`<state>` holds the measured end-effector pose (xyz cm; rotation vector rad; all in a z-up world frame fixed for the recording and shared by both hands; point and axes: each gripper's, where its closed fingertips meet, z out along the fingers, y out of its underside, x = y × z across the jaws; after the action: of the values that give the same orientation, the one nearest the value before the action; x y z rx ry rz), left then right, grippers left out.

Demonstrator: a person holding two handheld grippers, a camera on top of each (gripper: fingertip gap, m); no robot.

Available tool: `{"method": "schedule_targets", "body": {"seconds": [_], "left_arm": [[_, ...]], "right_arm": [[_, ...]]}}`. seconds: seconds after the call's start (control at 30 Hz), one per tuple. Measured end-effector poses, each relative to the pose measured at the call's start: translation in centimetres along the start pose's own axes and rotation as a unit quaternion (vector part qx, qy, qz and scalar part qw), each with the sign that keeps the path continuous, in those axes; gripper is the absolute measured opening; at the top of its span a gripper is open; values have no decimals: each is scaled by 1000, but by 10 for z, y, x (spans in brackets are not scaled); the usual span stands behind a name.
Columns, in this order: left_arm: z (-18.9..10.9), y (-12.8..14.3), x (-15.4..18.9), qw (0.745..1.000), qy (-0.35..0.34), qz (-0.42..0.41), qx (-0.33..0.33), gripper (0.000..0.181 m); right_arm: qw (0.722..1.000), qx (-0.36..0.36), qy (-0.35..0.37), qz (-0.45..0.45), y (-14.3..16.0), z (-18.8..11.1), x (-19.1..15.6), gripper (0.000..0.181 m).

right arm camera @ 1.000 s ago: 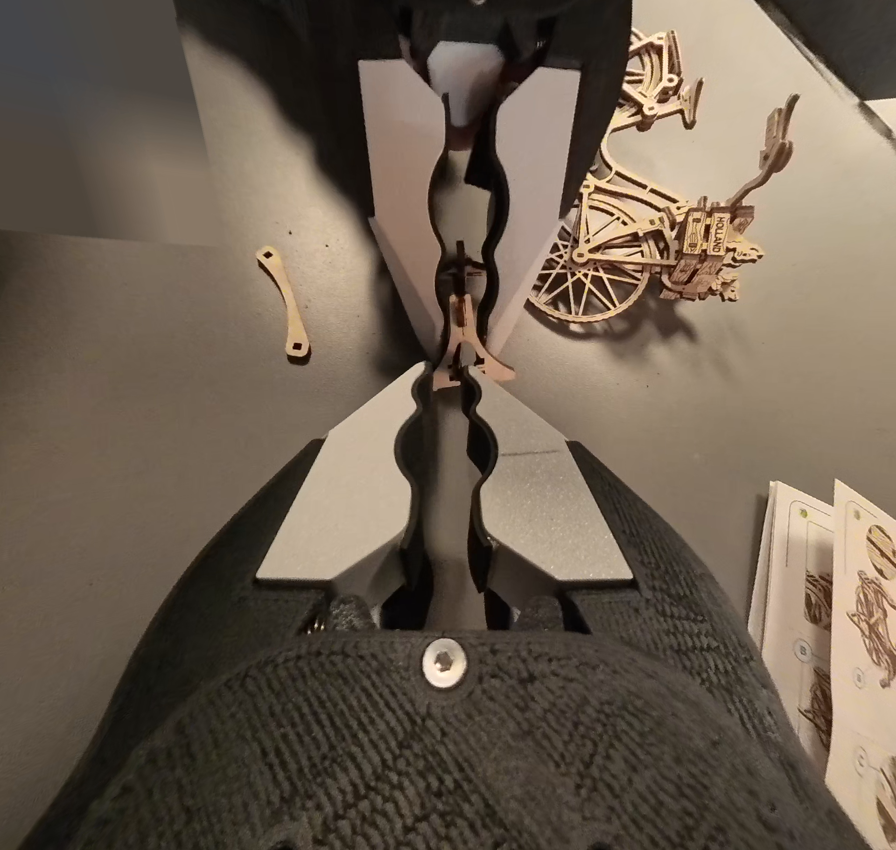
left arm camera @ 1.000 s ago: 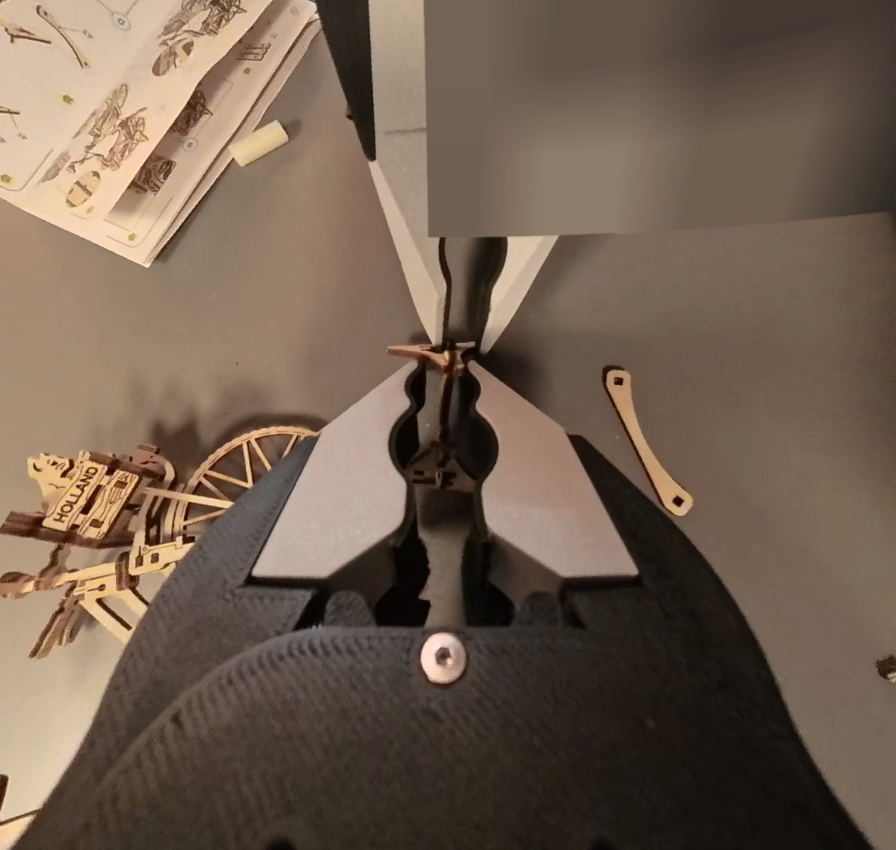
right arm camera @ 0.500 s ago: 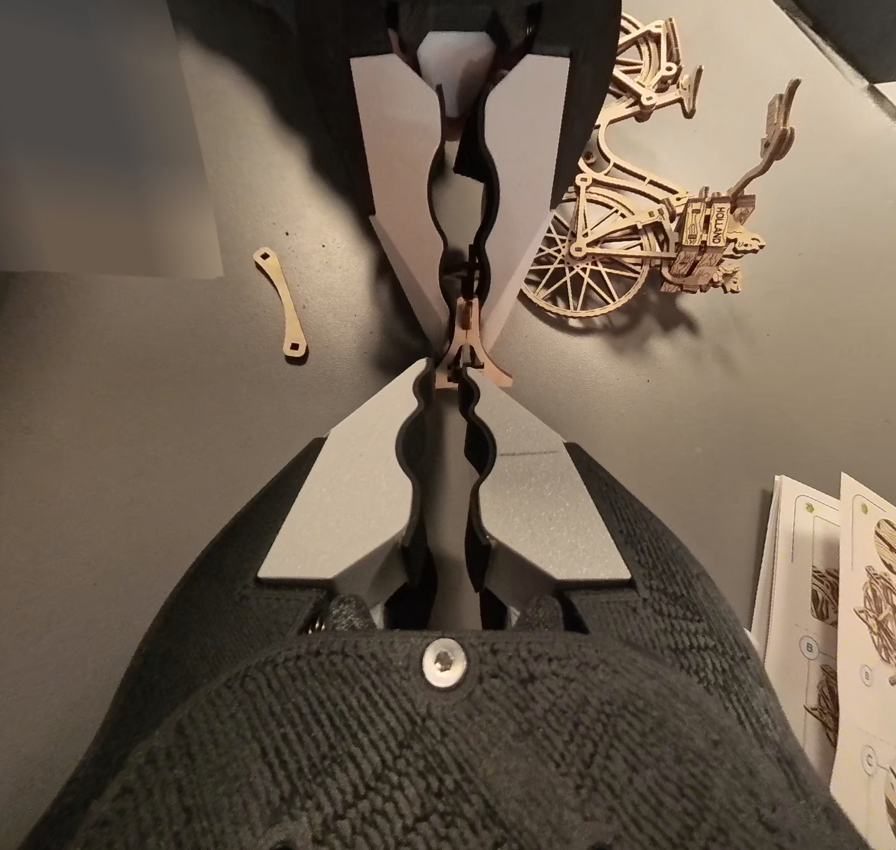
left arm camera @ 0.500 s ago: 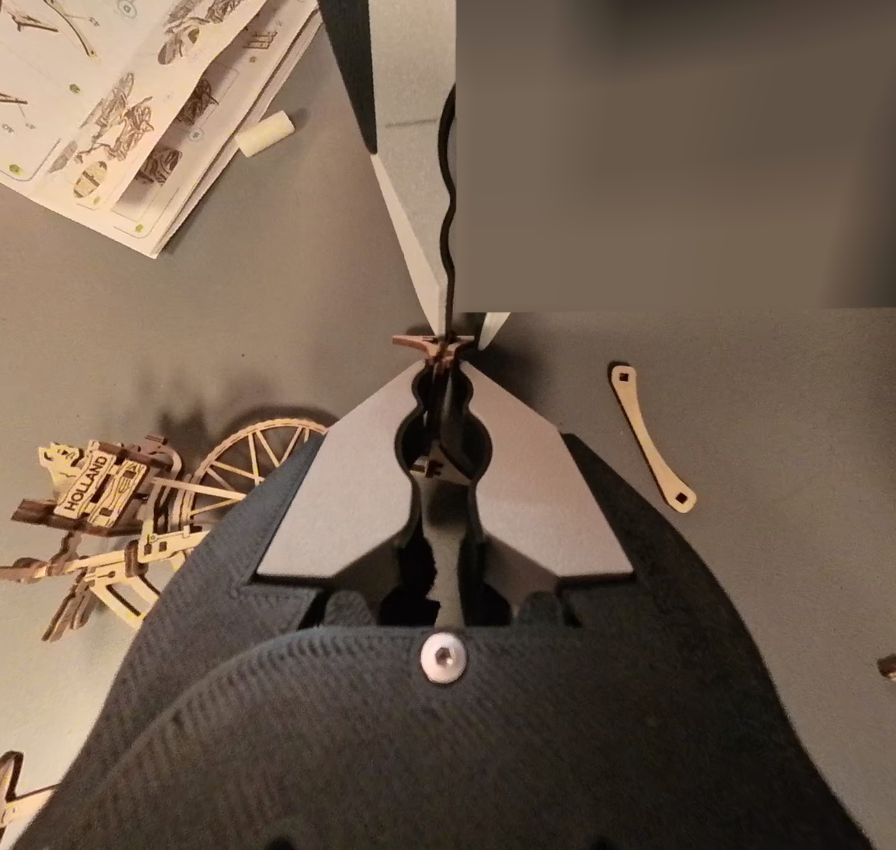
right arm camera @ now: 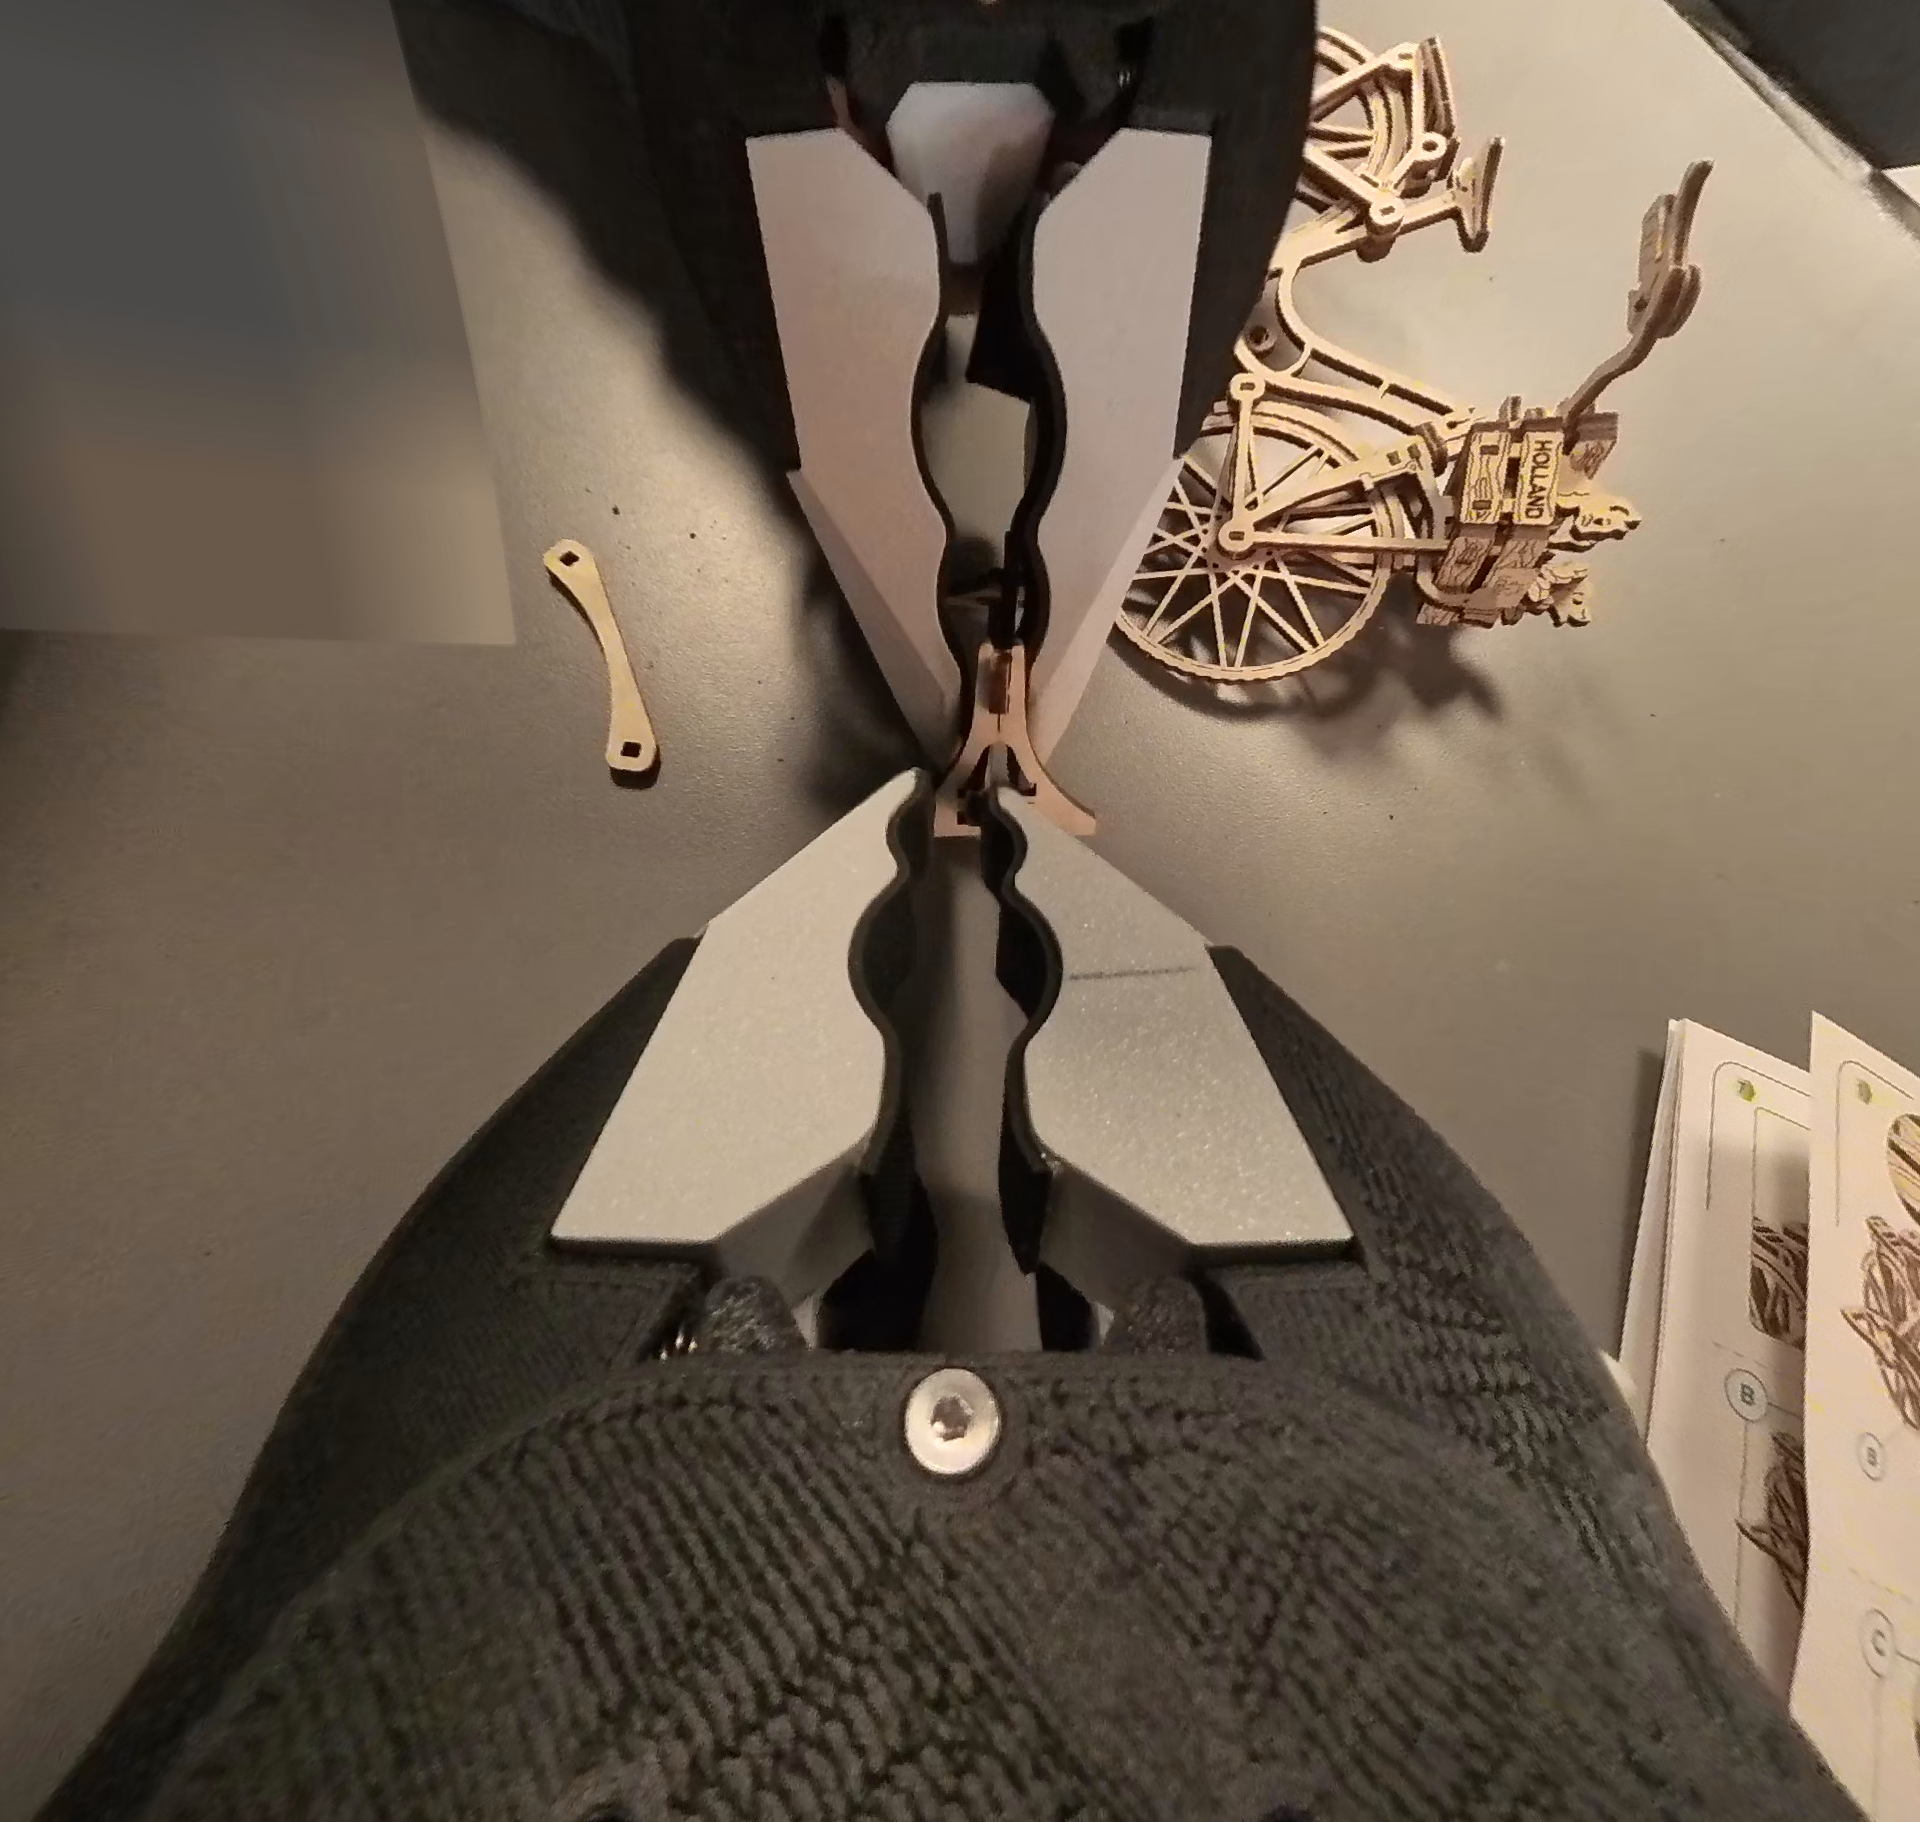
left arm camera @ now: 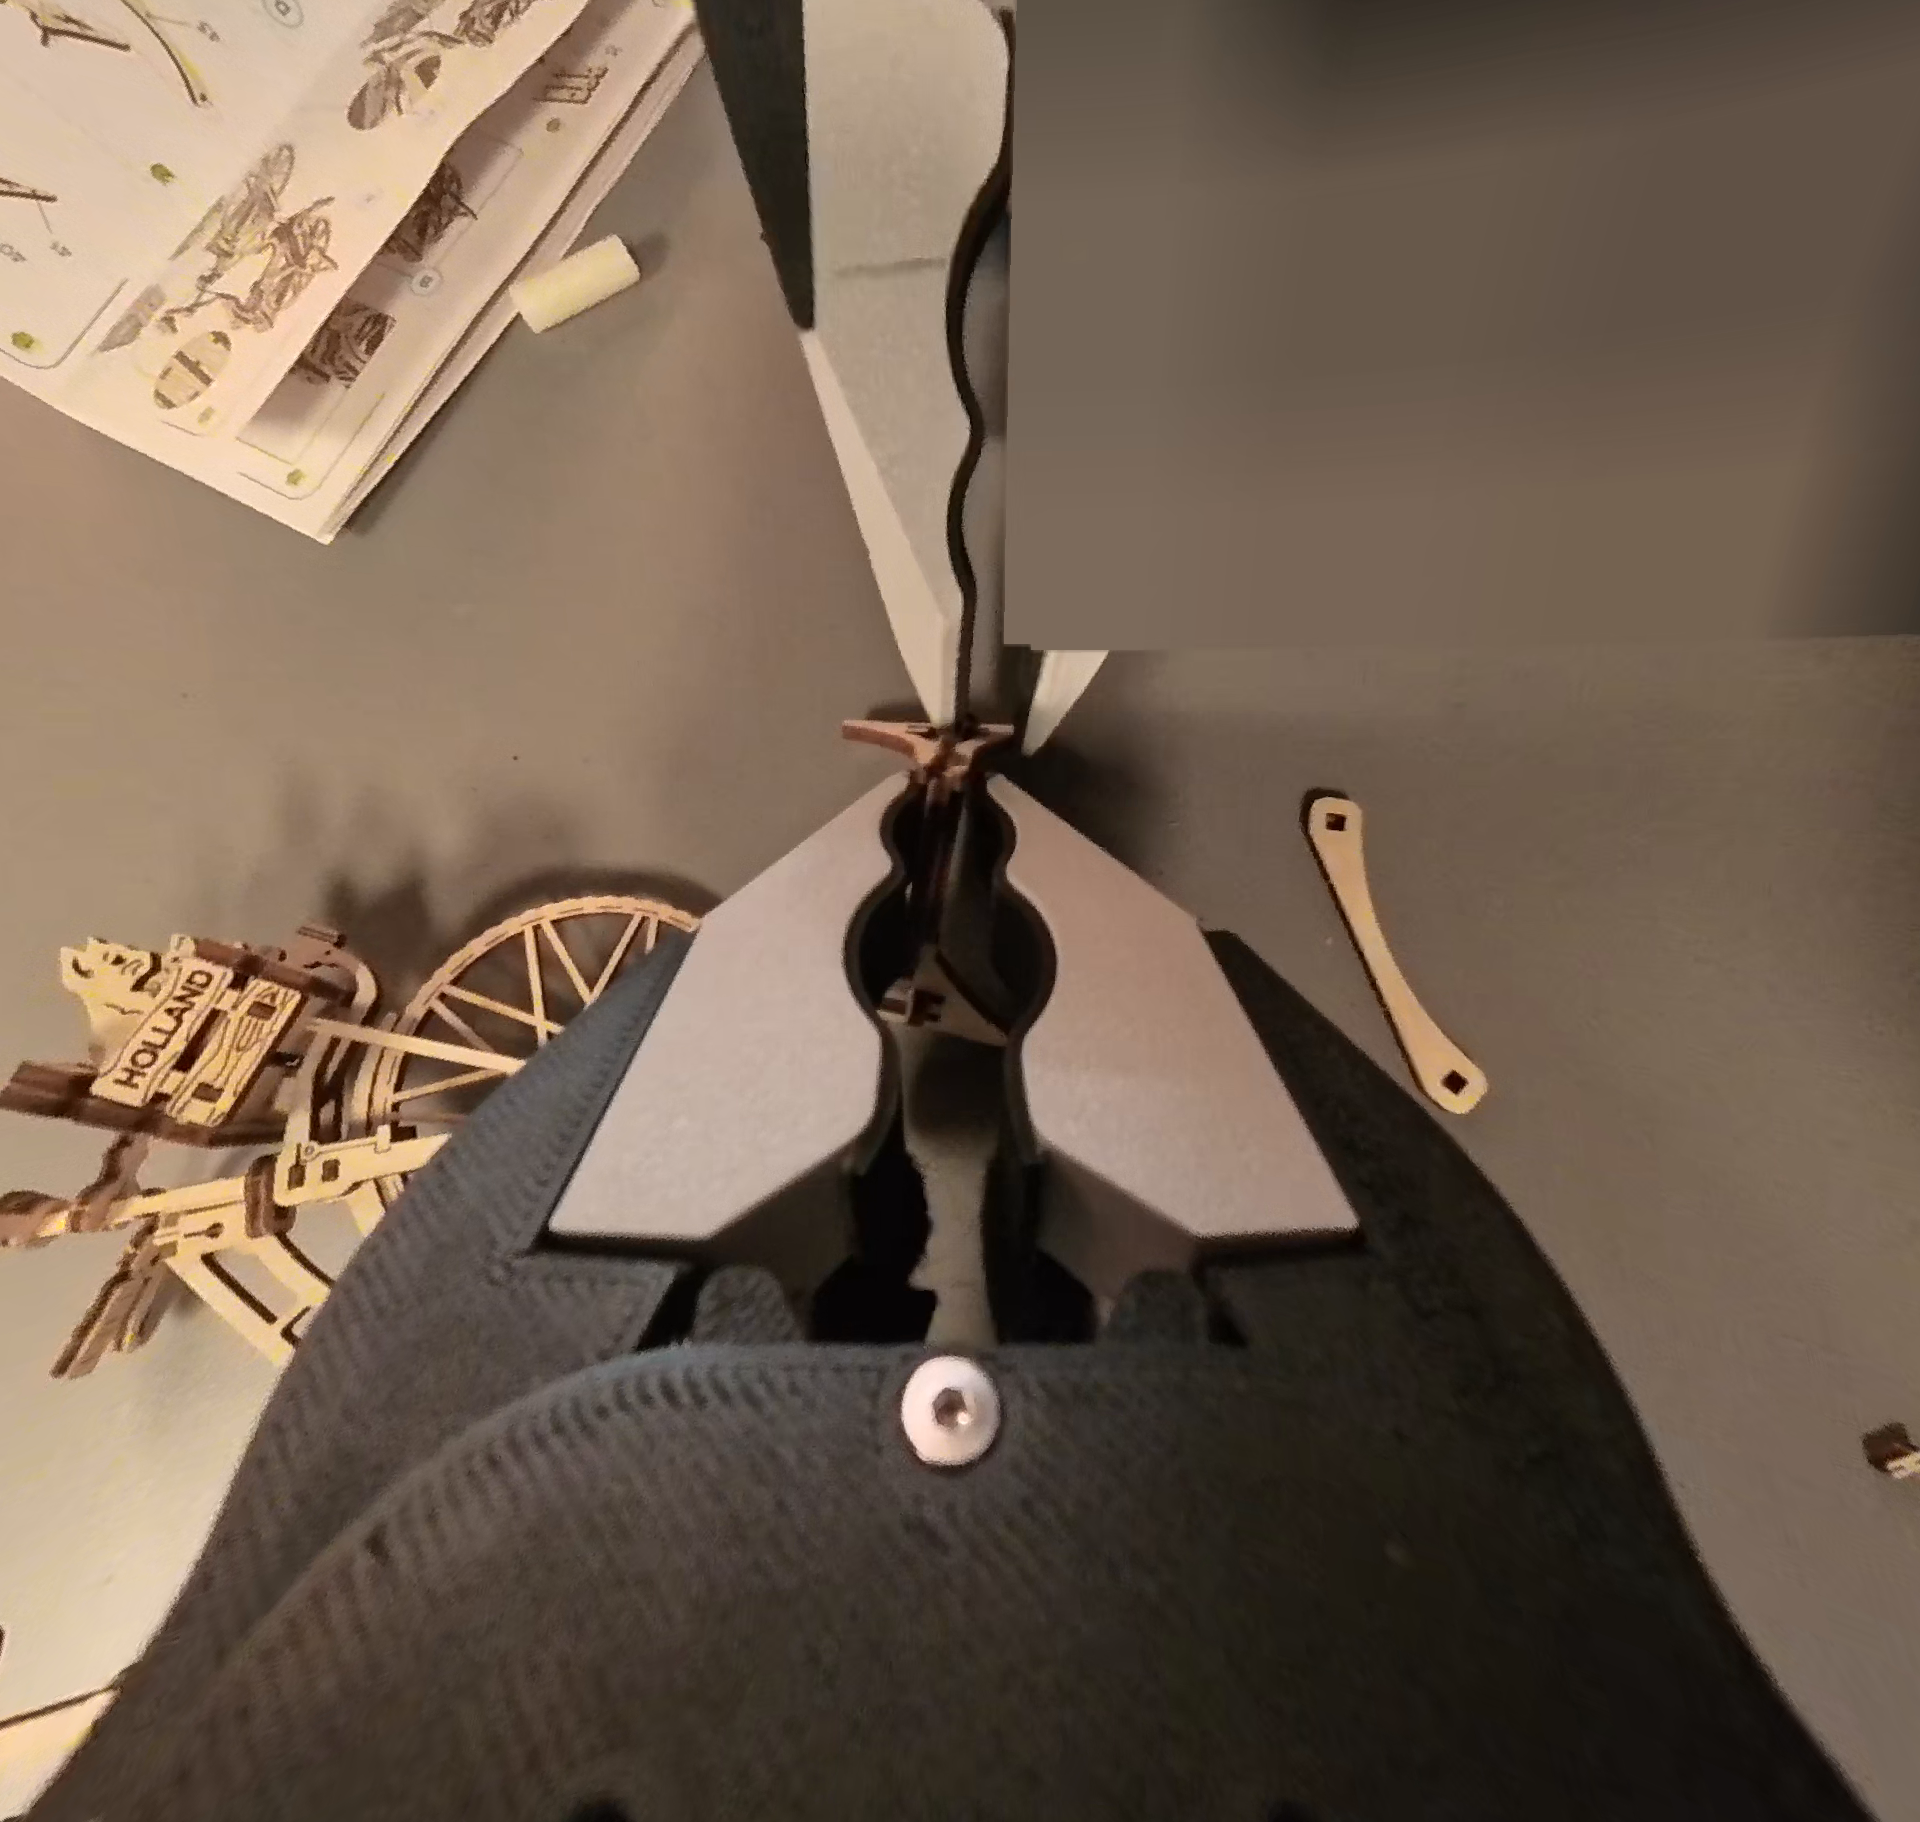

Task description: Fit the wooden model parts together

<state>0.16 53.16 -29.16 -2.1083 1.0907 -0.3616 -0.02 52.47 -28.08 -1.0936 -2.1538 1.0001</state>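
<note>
My left gripper (left arm camera: 940, 790) and my right gripper (right arm camera: 961, 806) meet tip to tip above the grey table. The left gripper is shut on a slim wooden part (left arm camera: 940, 1003) that runs back between its fingers. The right gripper is shut on a small flared wooden part (right arm camera: 1003, 770) at its tips. The two parts touch where the tips meet. In the left wrist view the right gripper (left arm camera: 982, 718) comes in from the top, partly behind a blurred patch. In the right wrist view the left gripper (right arm camera: 1000, 676) comes in from the top.
A wooden bicycle model (left arm camera: 260, 1076) (right arm camera: 1382, 515) lies on its side on the table. A curved wooden strip (left arm camera: 1387, 951) (right arm camera: 603, 655) lies loose. An instruction booklet (left arm camera: 260, 162) (right arm camera: 1787, 1305), a pale small cylinder (left arm camera: 574, 281) and a small dark piece (left arm camera: 1891, 1481) are also there. Left and right tips are no more than a few centimetres apart.
Both grippers have stayed shut and tip to tip. They have pressed slightly closer, and the pair has shifted a little over the table.
</note>
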Motion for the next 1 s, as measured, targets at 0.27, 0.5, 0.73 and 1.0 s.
{"method": "schedule_targets", "body": {"seconds": [0.27,0.5,0.73,1.0], "left_arm": [[-5,3,0,999,0,-39,9,44],[-38,10,-1,996,-48,-52,56,48],[-36,29,5,998,-47,-31,39,38],[-37,25,0,997,-61,-8,57,29]], "right_arm": [[1000,17,9,3,-2,-6,4,39],[991,114,52,-44,-28,-20,10,47],[997,29,34,-68,-19,13,4,58],[999,1,-3,-41,-18,26,7,50]]}}
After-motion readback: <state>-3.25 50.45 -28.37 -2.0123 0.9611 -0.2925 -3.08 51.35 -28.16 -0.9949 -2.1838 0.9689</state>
